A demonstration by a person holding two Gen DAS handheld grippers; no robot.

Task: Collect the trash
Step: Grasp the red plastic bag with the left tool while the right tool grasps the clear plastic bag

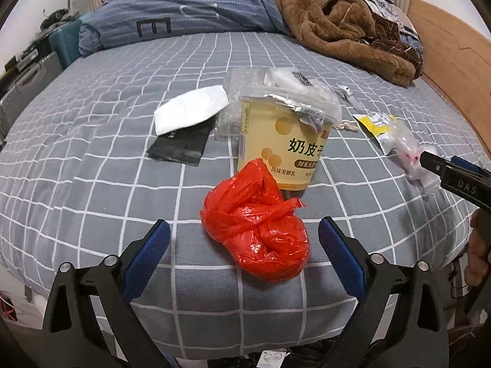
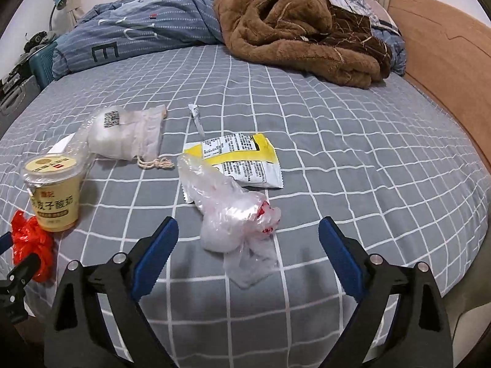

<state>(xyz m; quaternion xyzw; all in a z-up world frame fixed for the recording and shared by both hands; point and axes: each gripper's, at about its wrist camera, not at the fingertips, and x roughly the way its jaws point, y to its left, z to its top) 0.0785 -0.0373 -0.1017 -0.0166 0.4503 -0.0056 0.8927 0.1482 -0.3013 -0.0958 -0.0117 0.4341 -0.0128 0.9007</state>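
Trash, scattered on grey checked bedsheet (image 1: 92,184); landmark = yogurt cup (image 1: 285,141), upright, foil lid part peeled.

- Red plastic bag (image 1: 257,230): knotted, crumpled, touching cup base on near side. Framed between fingers of left gripper (image 1: 244,245), jaws wide, nothing clamped, pads apart from bag. Judged next pick for that hand, hence the straddling approach.
- Clear plastic bag w/ red marks (image 2: 233,214): well to right of cup, near bed edge. Straddled by right gripper (image 2: 248,245), jaws also wide, nothing held; pads not seen touching film.
- Yellow/white snack wrapper (image 2: 242,159): flat, beyond clear bag, partly overlapped by it.
- Drawstring pouch in clear wrap (image 2: 129,135): behind cup, leaning toward it, cord end trailing to right.
- White sheet (image 1: 190,107) over black packet (image 1: 181,147): left of cup, stacked.
- Small torn strip (image 2: 196,118): beyond cup, to its right.
- Brown fleece blanket (image 2: 294,24) & blue duvet (image 1: 184,9): far behind cup, bedding, not trash.

Both tools angled down, one item each: a two-handed simultaneous pick is inferred. Soft film: pinching at bunched part is advised.
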